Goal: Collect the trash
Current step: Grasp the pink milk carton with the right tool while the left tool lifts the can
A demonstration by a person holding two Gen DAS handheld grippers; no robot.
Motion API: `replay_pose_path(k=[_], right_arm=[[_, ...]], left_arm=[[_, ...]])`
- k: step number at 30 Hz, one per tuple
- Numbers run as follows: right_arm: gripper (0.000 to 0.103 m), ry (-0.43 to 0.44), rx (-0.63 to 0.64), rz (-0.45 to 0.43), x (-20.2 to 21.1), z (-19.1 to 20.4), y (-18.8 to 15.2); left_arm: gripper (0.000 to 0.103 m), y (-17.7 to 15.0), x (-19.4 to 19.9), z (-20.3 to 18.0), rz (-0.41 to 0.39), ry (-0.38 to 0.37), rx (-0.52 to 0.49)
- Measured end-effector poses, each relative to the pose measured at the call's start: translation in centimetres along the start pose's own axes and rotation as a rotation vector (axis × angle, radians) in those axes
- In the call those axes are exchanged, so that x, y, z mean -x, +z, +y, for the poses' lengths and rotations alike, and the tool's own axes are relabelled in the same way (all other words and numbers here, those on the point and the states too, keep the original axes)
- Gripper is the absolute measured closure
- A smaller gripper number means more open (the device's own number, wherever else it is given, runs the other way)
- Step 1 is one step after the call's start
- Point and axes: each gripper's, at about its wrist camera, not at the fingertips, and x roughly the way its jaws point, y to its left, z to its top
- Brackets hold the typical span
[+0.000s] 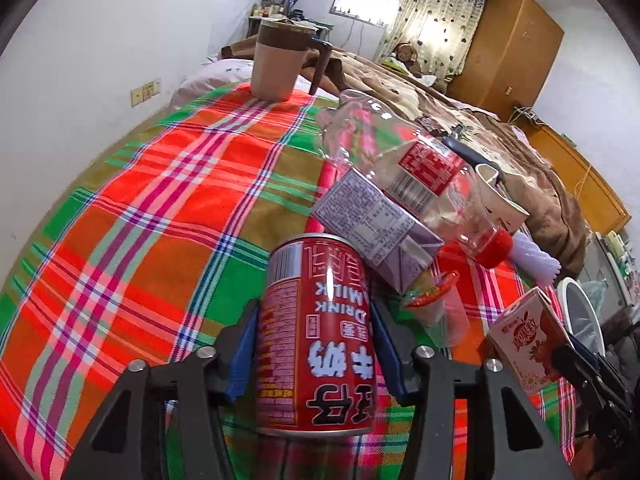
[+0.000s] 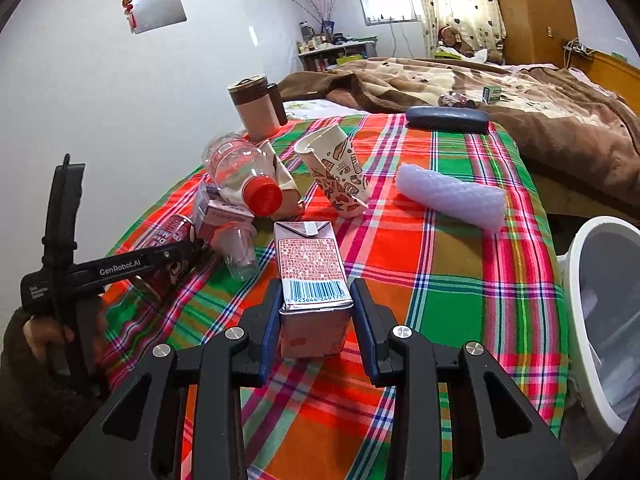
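Observation:
My left gripper [image 1: 315,316] is shut on a red milk can [image 1: 316,336], its blue pads pressing both sides of the can just over the plaid cloth. In the right wrist view the same gripper [image 2: 160,256] and can [image 2: 168,232] sit at the left, held by a person's hand. My right gripper [image 2: 316,292] is shut on a pink drink carton [image 2: 310,272], which stands upright between the pads. The left wrist view shows that carton [image 1: 524,348] at the right edge. A white bin [image 2: 600,320] stands beside the table's right edge.
On the plaid cloth [image 2: 460,280] lie a clear bottle with a red cap [image 2: 240,168], a purple carton [image 2: 216,208], a small plastic cup [image 2: 240,252], a paper cup [image 2: 336,168] and a bubble-wrap roll [image 2: 448,196]. A lidded mug [image 2: 254,108] and a dark case [image 2: 446,118] sit at the back, before a bed.

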Motion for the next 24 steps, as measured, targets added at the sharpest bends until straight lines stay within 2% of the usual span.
replay_pose_path(k=[5,12,24], right_arm=[[0.068,-0.001,-0.009,-0.012,0.3,-0.3,-0.1],[0.068,-0.006,-0.029,-0.044,1.4,-1.0,-0.3],[0.068,-0.031,-0.074,-0.092,3.3,-2.8,-0.5]], left_arm=[[0.051,-0.4,0.7,0.1,-0.004,-0.012,0.015],[0.051,-0.8,3.5,-1.5,-0.064,-0.046,-0.016],[0.051,-1.4,5.5,-7.1,-0.078,-0.143,-0.113]])
